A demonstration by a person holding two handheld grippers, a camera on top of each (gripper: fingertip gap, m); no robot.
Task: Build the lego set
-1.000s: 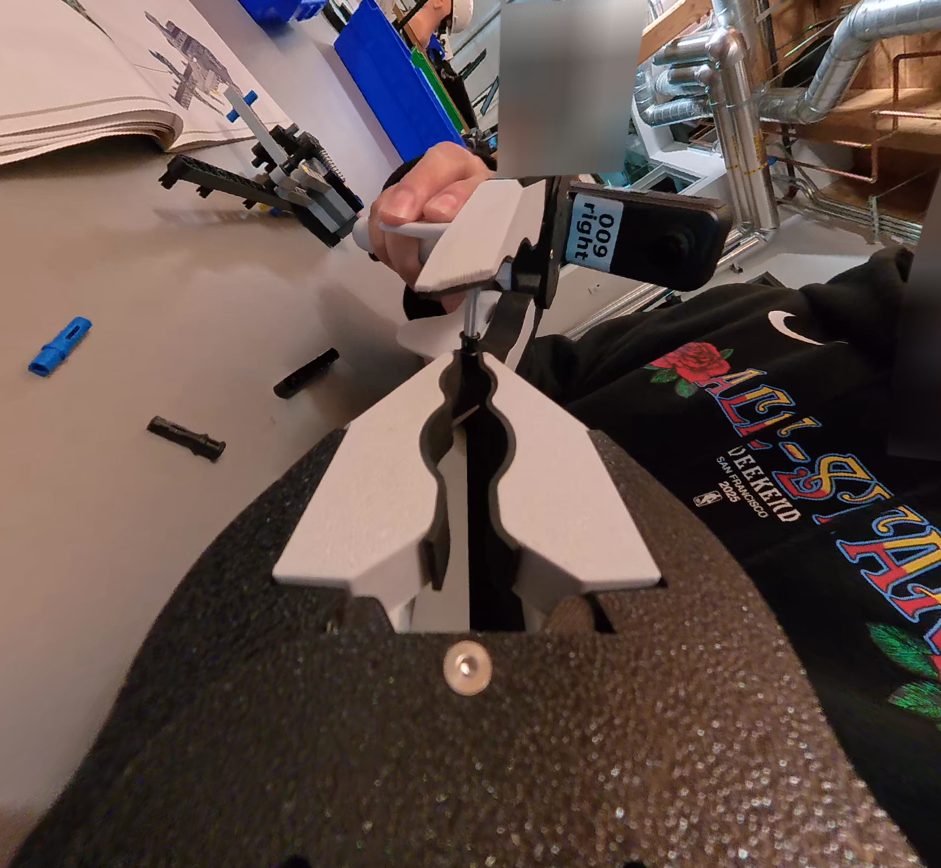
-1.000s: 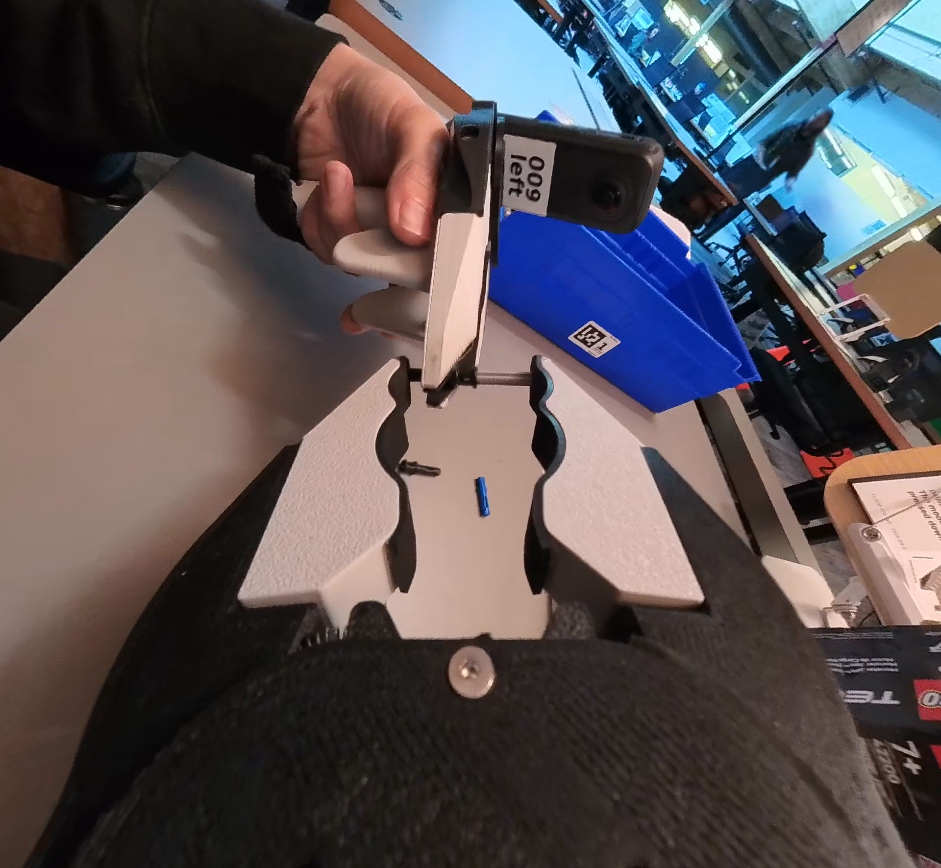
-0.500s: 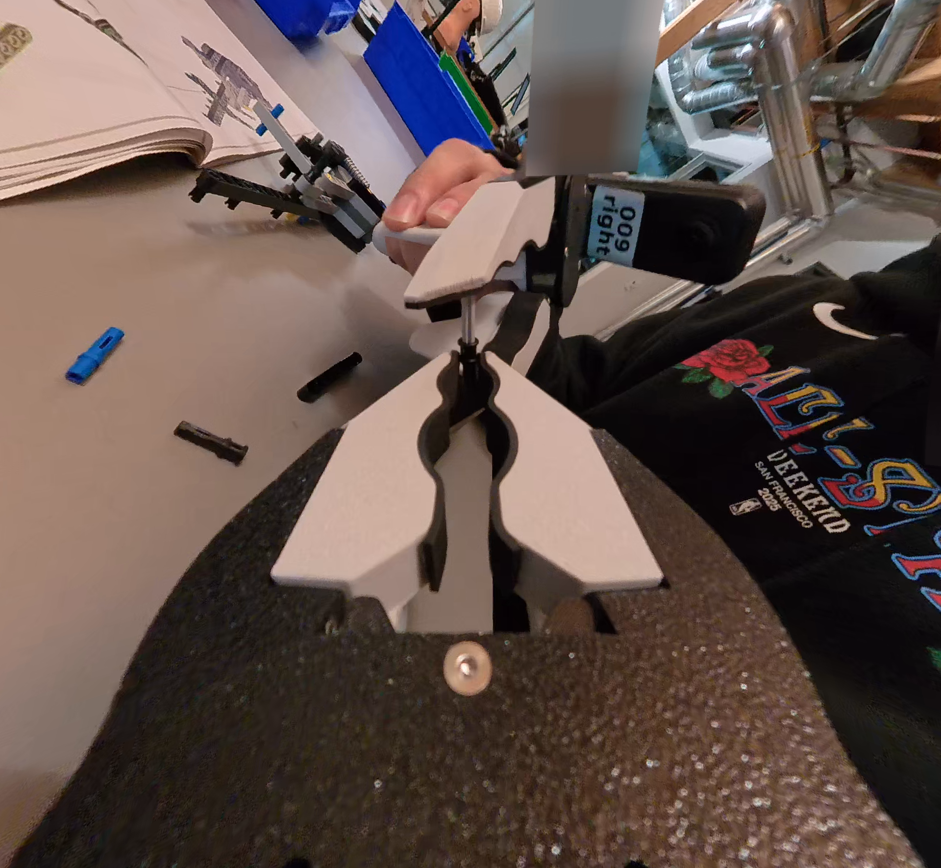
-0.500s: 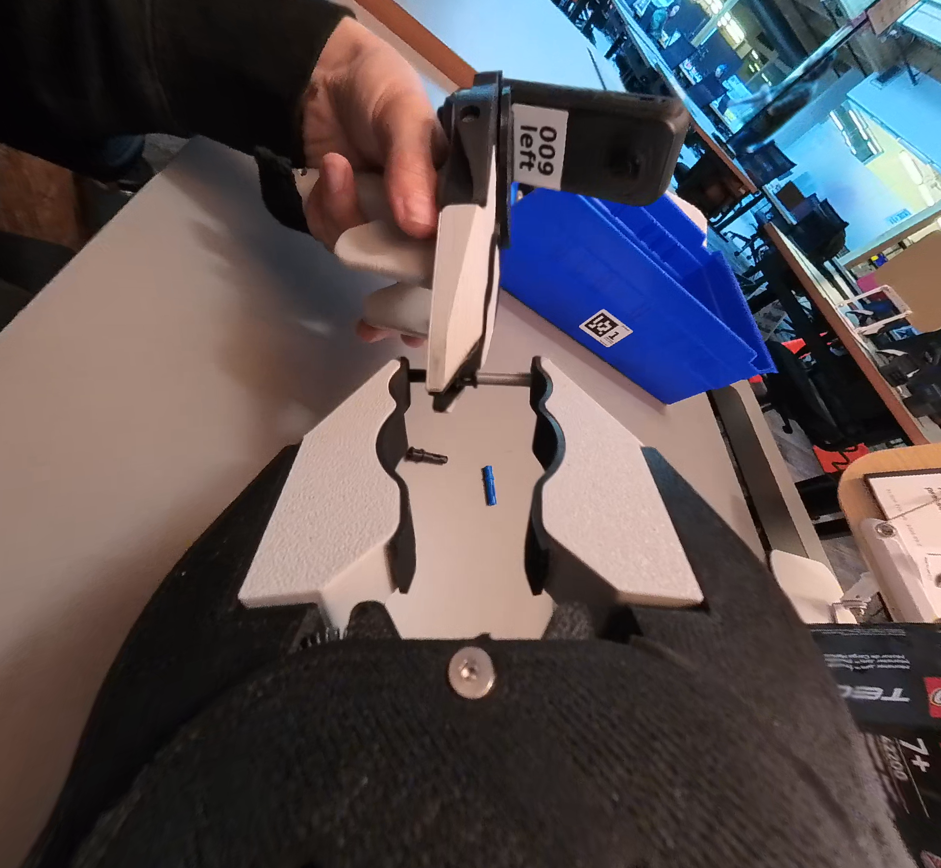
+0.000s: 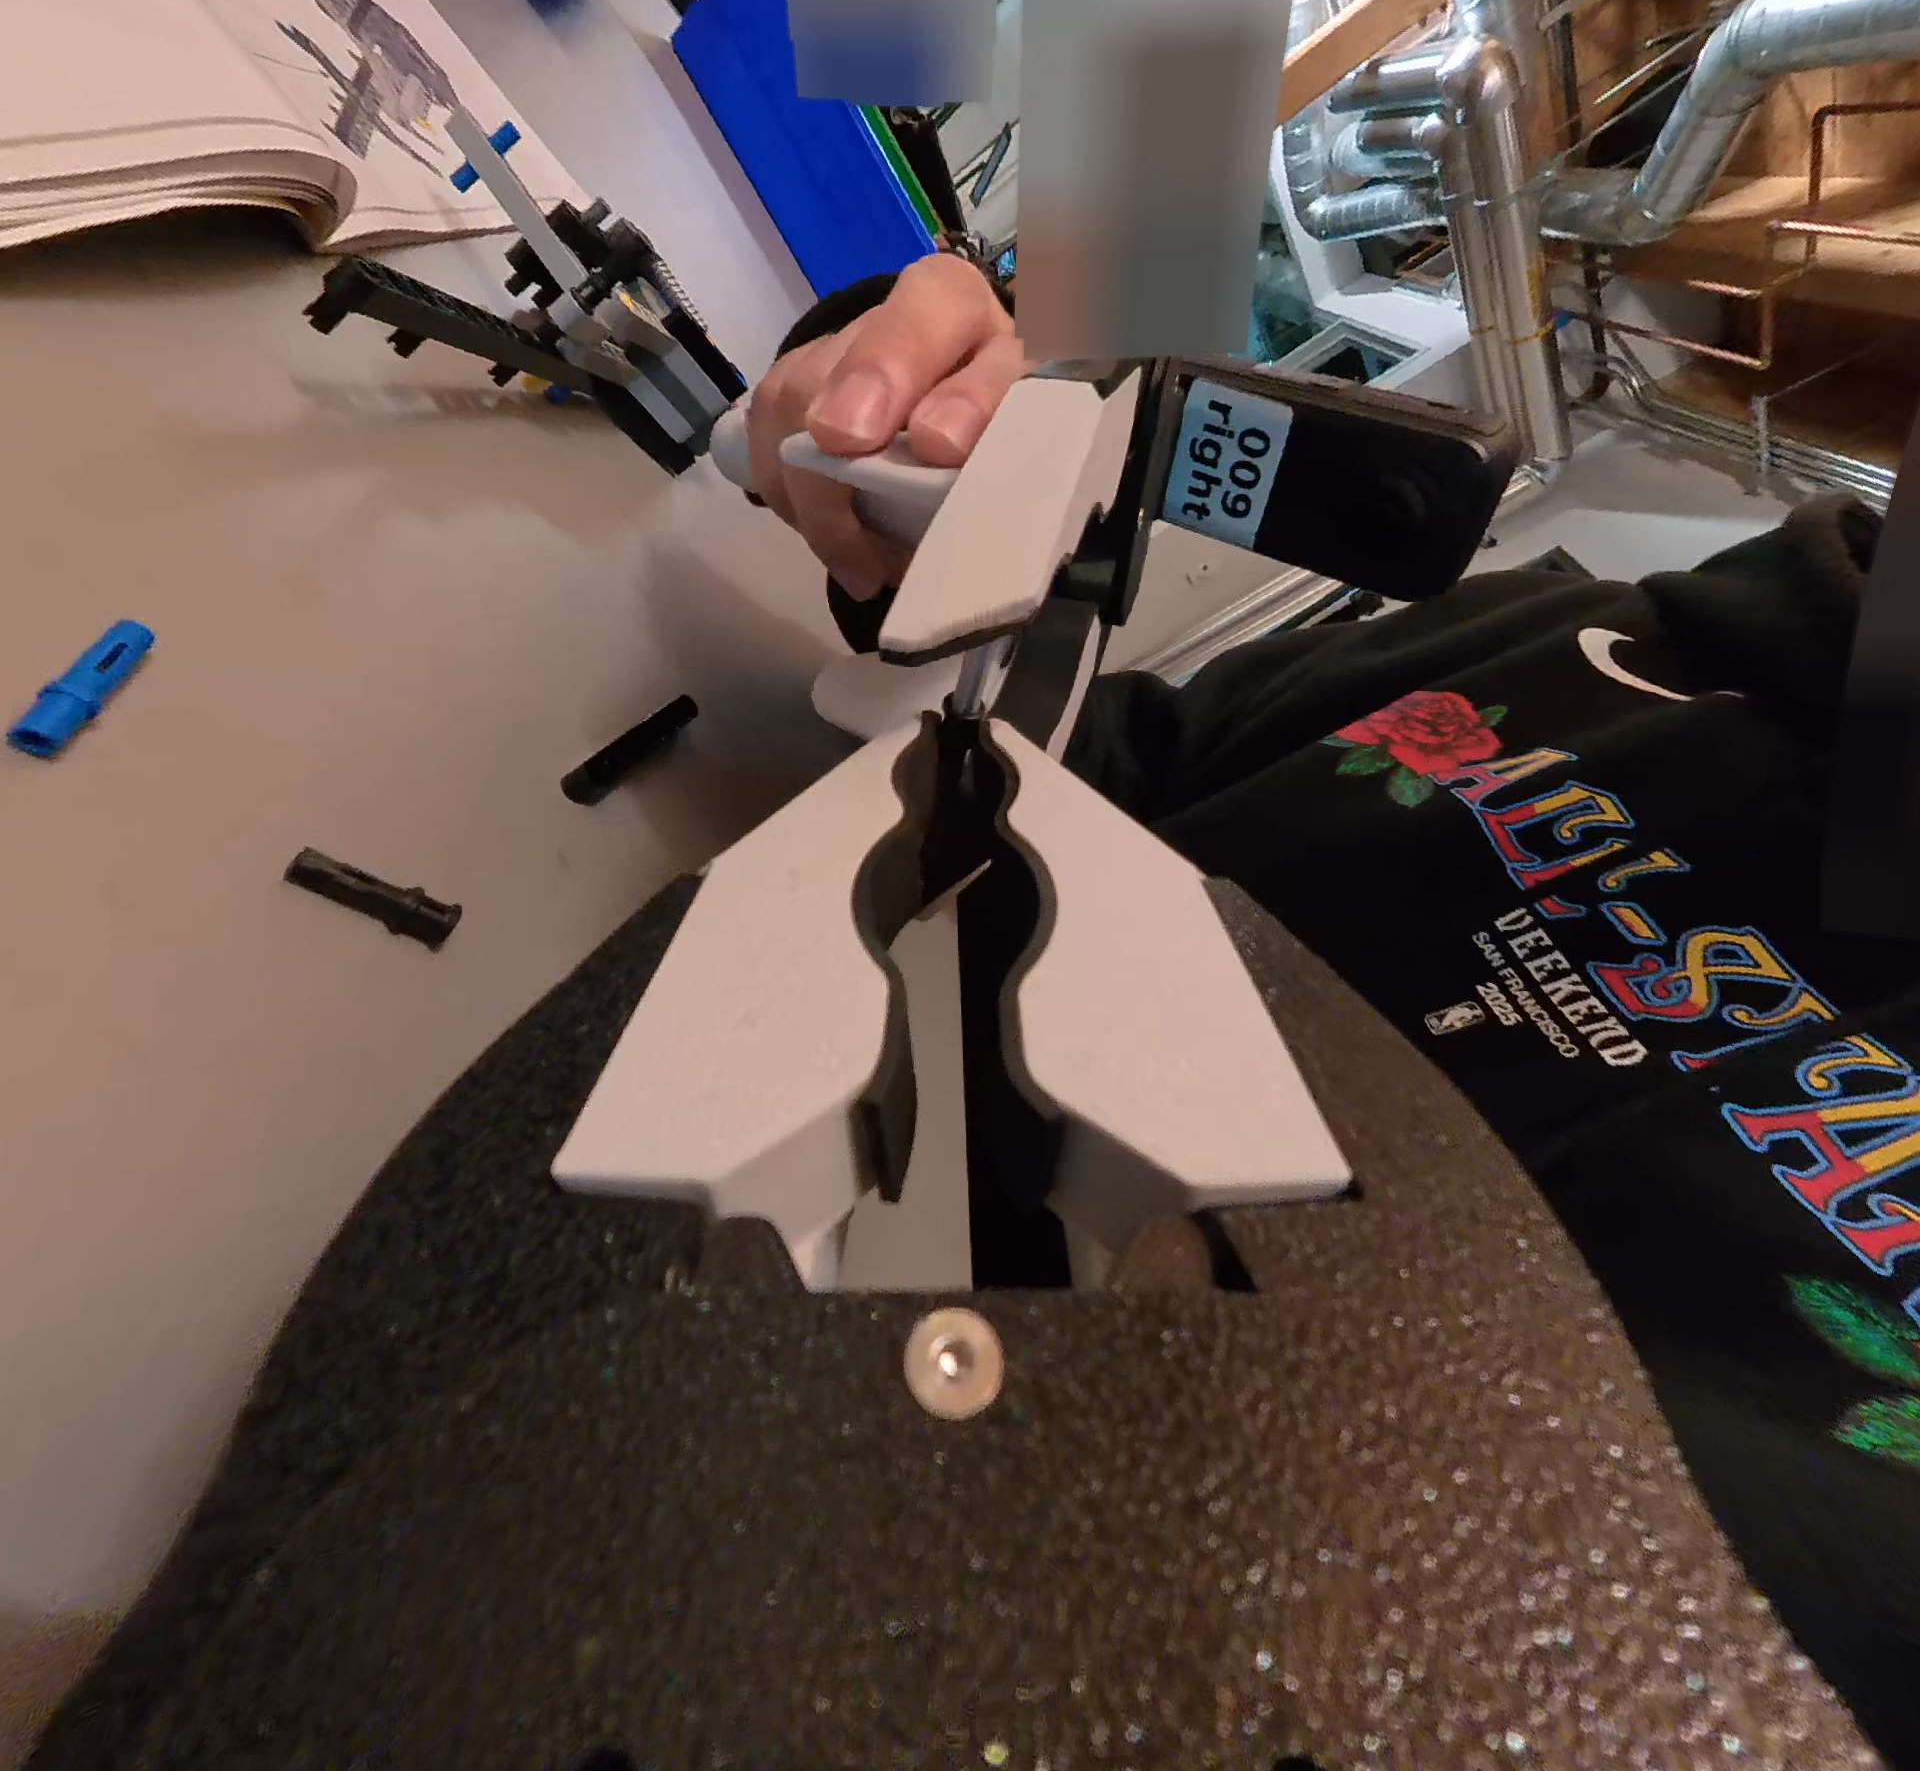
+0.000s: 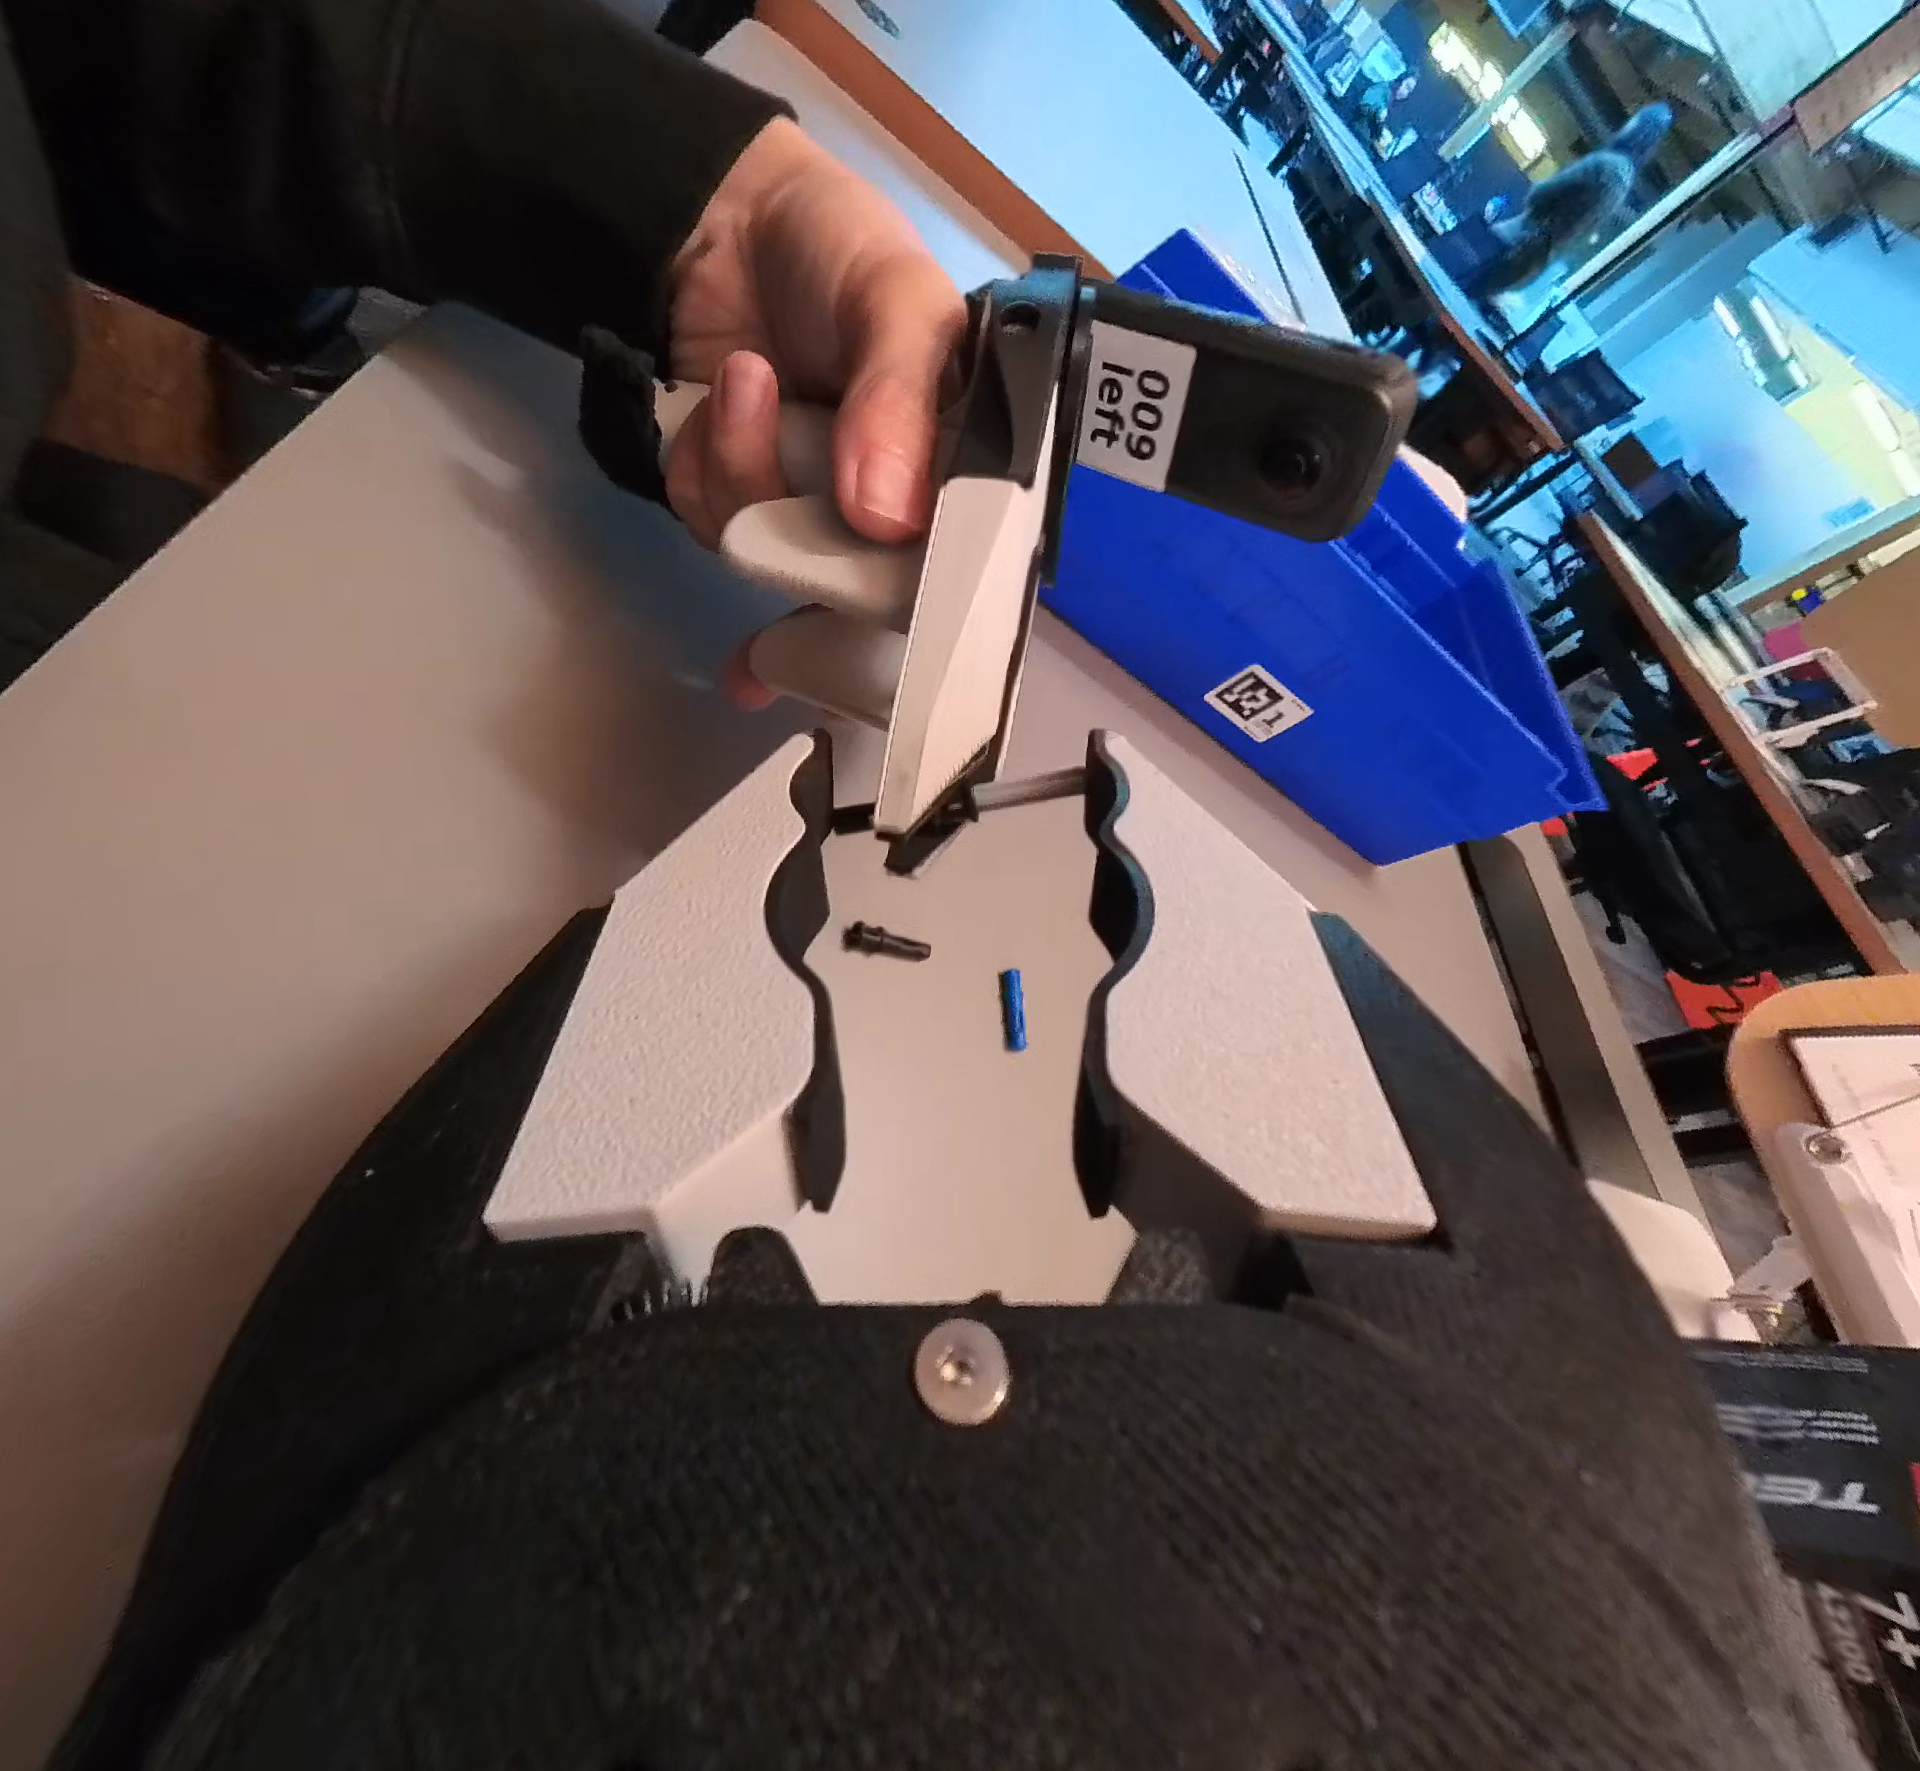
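Left wrist view: left gripper (image 5: 961,753), fingers nearly together at the tips, pinching the end of a thin metal axle (image 5: 977,682). Right gripper (image 6: 961,771), fingers wide apart, axle (image 6: 1034,784) spanning the gap at their tips; whether the right fingertip touches it cannot be told. Both tools held above the grey table (image 5: 260,578). On table: two black pins (image 5: 372,896) (image 5: 630,750), one blue pin (image 5: 81,687). Farther off: partly built lego assembly (image 5: 561,319), just beside open instruction booklet (image 5: 156,111). Behind: blue bins (image 6: 1351,641).
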